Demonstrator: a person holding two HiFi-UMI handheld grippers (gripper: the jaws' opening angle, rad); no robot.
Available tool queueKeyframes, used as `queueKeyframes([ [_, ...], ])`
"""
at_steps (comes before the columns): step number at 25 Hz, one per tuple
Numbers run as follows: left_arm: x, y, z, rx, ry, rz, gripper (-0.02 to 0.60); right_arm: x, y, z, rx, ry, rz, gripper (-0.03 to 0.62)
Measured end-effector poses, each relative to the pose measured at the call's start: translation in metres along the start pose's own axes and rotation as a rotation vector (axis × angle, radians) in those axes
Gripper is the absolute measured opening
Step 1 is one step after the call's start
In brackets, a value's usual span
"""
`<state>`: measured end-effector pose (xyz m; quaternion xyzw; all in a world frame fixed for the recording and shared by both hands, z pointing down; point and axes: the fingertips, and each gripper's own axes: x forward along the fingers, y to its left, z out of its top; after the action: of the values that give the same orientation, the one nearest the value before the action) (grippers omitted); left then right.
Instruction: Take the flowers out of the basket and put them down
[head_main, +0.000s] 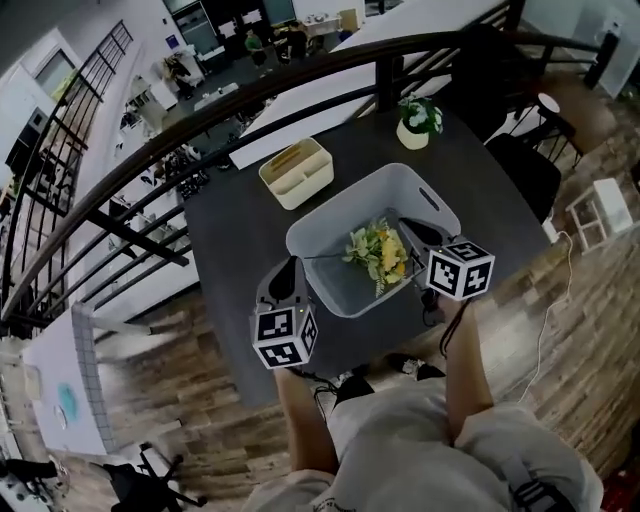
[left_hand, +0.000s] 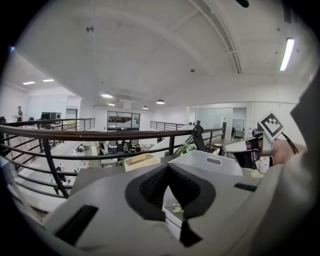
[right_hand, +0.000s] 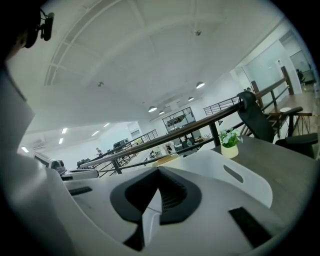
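A pale grey basket (head_main: 430, 200) stands on the dark table (head_main: 225, 240). A bunch of yellow and green flowers (head_main: 378, 252) lies inside it. My left gripper (head_main: 293, 268) is at the basket's near left rim, jaws shut, with nothing seen between them. My right gripper (head_main: 410, 232) reaches over the basket's right side, just right of the flowers, also shut and empty. In the left gripper view the left gripper (left_hand: 167, 170) points at the basket (left_hand: 210, 162), and bits of the flowers (left_hand: 175, 209) show below its jaws. The right gripper view has the right gripper (right_hand: 159, 172) above the basket (right_hand: 235, 180).
A cream caddy box (head_main: 296, 172) sits behind the basket at the left. A small potted plant (head_main: 418, 120) stands at the table's far edge. A curved dark railing (head_main: 300, 80) runs behind the table, and a black chair (head_main: 530, 170) stands to the right.
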<state>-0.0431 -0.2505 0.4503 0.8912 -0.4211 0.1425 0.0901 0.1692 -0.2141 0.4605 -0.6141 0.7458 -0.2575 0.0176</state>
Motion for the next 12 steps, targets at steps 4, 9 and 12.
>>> queueKeyframes([
  [4,0.015,0.009,0.003,0.01,0.004,-0.044,0.023,-0.01,0.002,0.029,-0.113,-0.029,-0.087,0.015],
  [9,0.016,0.019,-0.003,-0.032,-0.008,-0.126,0.023,-0.02,0.026,0.061,-0.417,-0.061,-0.127,0.015],
  [12,0.01,0.016,-0.004,-0.066,-0.028,-0.184,0.023,-0.005,0.051,0.059,-0.59,-0.014,-0.062,0.015],
])
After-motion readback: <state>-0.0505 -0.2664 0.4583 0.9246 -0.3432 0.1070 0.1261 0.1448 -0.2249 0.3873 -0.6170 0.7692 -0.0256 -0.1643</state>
